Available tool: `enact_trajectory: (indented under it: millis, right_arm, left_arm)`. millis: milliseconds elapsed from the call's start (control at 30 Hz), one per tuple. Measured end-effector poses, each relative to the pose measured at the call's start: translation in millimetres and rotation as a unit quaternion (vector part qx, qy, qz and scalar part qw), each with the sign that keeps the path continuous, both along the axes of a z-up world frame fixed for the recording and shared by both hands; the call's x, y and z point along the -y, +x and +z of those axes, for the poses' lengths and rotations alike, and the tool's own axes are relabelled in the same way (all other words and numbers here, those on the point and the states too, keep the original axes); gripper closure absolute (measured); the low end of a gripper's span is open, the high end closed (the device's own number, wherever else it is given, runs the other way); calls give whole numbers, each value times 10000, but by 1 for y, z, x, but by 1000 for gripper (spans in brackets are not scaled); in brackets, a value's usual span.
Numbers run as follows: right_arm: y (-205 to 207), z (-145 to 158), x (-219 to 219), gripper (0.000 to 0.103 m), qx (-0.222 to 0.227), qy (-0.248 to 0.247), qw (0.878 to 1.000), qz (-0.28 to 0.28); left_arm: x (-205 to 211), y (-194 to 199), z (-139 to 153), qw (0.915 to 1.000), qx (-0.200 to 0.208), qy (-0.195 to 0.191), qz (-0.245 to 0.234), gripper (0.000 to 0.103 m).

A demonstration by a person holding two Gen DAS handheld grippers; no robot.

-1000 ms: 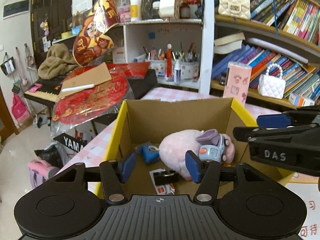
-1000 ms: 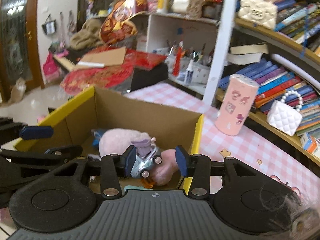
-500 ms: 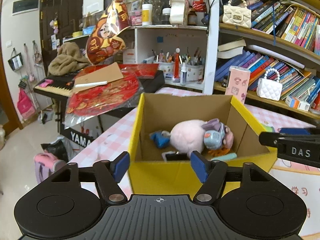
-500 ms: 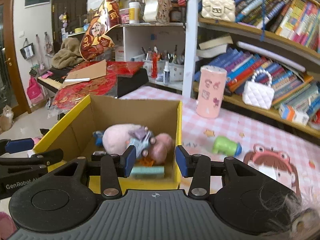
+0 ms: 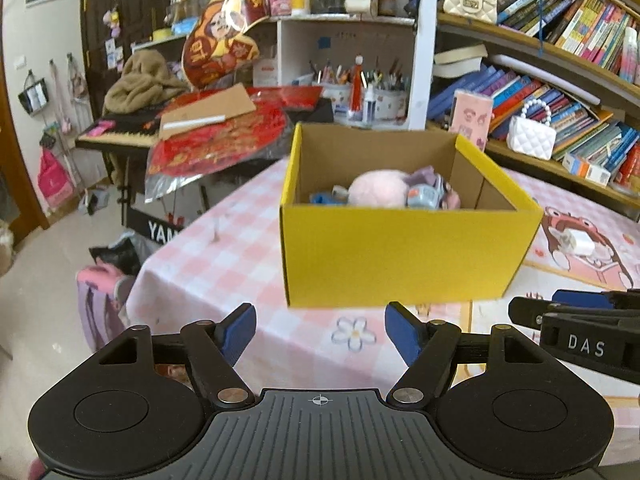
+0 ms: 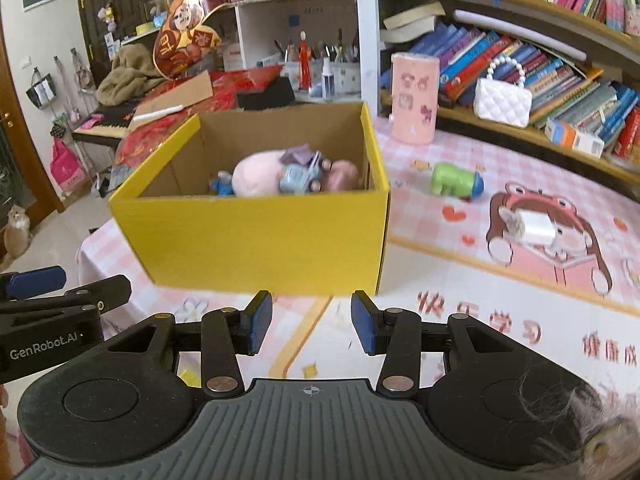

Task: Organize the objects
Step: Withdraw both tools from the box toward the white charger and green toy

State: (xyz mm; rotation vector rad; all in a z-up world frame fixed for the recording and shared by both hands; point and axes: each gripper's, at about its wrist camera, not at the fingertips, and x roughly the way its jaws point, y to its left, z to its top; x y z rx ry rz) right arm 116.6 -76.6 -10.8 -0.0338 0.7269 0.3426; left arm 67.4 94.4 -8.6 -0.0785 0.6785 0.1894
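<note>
A yellow cardboard box [image 5: 404,254] [image 6: 256,236] stands on the pink checked table. In it lie a pink plush [image 5: 378,187] [image 6: 258,172], a small blue toy car [image 5: 426,196] [image 6: 298,176] and other small items. A green toy [image 6: 456,179] and a white charger [image 6: 536,227] [image 5: 576,240] lie on the table right of the box. My left gripper [image 5: 320,332] is open and empty in front of the box. My right gripper [image 6: 312,326] is open and empty, also in front of the box.
A pink cylinder [image 6: 414,98] stands behind the box. Bookshelves with a white handbag [image 6: 502,100] run along the right. A keyboard piled with red paper [image 5: 216,136] stands left of the table. The table's left edge [image 5: 160,264] drops to the floor.
Both grippers have pulled back and out of the box toward the table's near side. The box now appears farther away. Both stay open and empty.
</note>
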Motion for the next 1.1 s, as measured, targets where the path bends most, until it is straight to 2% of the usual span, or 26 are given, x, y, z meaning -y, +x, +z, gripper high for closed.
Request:
enact_trajectory:
  millis: [100, 167, 233, 633, 1100]
  right_arm:
    - [-9, -3, -2, 57, -54, -34, 10000, -27]
    - [-14, -4, -1, 49, -72, -63, 9999, -119]
    - [-20, -6, 0, 46, -99, -63, 9997, -212]
    - [-41, -12, 15, 42, -314, -30, 9978, -582]
    - [-57, -17, 47, 40, -438, -135, 9923, -1150]
  left_arm:
    - [-1, -8, -2, 10000, -55, -10, 13, 30]
    - [-1, -13, -3, 10000, -79, -29, -16, 30]
    - [0, -19, -4, 9999, -97, -72, -45, 29]
    - [15, -32, -9, 9989, -193, -43, -434, 26]
    - [50, -22, -16, 9932, -332, -102, -1114, 26]
